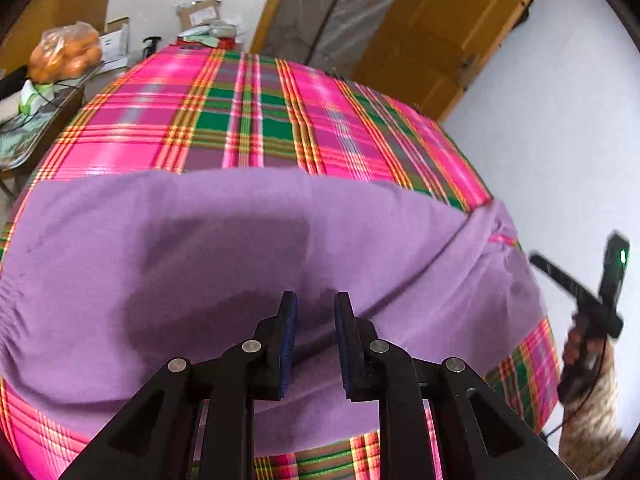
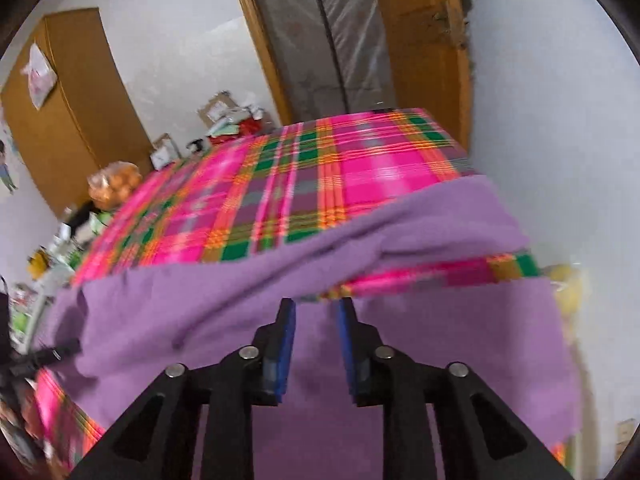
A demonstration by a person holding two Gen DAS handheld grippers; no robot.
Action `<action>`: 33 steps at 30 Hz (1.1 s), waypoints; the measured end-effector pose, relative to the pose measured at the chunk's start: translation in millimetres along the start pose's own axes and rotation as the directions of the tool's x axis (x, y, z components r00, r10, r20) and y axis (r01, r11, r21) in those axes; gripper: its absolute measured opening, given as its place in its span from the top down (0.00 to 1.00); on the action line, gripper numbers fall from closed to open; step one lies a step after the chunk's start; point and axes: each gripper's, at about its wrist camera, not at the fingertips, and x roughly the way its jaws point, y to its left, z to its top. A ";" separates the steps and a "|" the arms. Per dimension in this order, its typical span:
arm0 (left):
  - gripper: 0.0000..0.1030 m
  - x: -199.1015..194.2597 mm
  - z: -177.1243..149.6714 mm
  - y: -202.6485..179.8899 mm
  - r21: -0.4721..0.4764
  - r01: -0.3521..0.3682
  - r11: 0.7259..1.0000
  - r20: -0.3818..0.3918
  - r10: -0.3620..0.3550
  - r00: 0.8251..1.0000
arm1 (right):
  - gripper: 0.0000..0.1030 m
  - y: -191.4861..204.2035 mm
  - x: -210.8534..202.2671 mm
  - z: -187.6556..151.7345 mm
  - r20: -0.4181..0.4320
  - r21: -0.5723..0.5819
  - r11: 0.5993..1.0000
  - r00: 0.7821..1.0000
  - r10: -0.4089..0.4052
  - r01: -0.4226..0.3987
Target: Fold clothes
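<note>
Purple garment (image 1: 240,240): spread on plaid tablecloth (image 1: 248,120), one end draped over table edge.
Left gripper (image 1: 316,304), right gripper (image 2: 316,308): jaws parted, nothing gripped.
Risk: overhanging end drags garment off; fold slips.

Soft, even daylight filled both views; the left gripper (image 1: 316,300) cast a dull shadow on the purple cloth (image 1: 224,220); sheen glared on the plaid cover (image 1: 248,120); the right wrist view smeared with motion blur; fisheye bending curved the edges, corners black.
</note>
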 end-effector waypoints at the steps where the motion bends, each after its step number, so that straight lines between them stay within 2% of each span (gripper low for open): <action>1: 0.81 2.8 -0.7 0.5 0.000 -0.001 1.000 -0.011 0.001 1.000 | 0.74 1.6 6.9 4.7 -0.004 0.007 1.000 1.000 0.020 -0.020; 6: 0.81 10.3 -4.8 4.3 -0.017 -0.003 1.000 -0.026 0.003 1.000 | 0.68 3.0 36.3 20.6 -0.039 0.042 0.997 0.997 0.063 -0.061; 13: 0.77 11.0 -8.8 -1.3 0.021 -0.008 1.000 -0.032 0.009 0.999 | 0.67 -7.4 67.4 33.9 -0.077 0.147 0.983 0.989 0.126 -0.113; 17: 0.77 16.6 -6.7 -3.6 0.028 -0.017 0.999 -0.039 0.018 0.999 | 0.65 -6.3 71.5 36.7 -0.084 0.163 0.980 0.988 0.127 -0.112; 21: 0.76 18.5 -7.3 -6.8 0.039 -0.026 0.999 -0.042 0.028 0.999 | 0.65 -13.0 69.1 40.5 -0.070 0.238 0.960 0.984 0.165 -0.145; 29: 0.76 19.9 -10.2 -11.0 0.057 -0.029 0.998 -0.040 0.031 0.999 | 0.66 -9.9 81.8 43.5 -0.115 0.235 0.969 0.988 0.100 -0.070; 31: 0.76 19.4 -11.5 -11.6 0.060 -0.029 0.998 -0.039 0.031 0.999 | 0.74 -8.6 83.4 43.3 -0.118 0.226 0.974 0.991 0.064 -0.036; 32: 0.76 19.5 -11.8 -11.7 0.060 -0.029 0.998 -0.039 0.032 0.999 | 0.83 -8.0 84.1 43.1 -0.118 0.221 0.975 0.992 0.048 -0.021; 33: 0.76 19.5 -12.1 -11.8 0.060 -0.030 0.998 -0.039 0.032 0.999 | 0.85 -8.5 83.5 42.3 -0.114 0.218 0.976 0.992 0.045 -0.019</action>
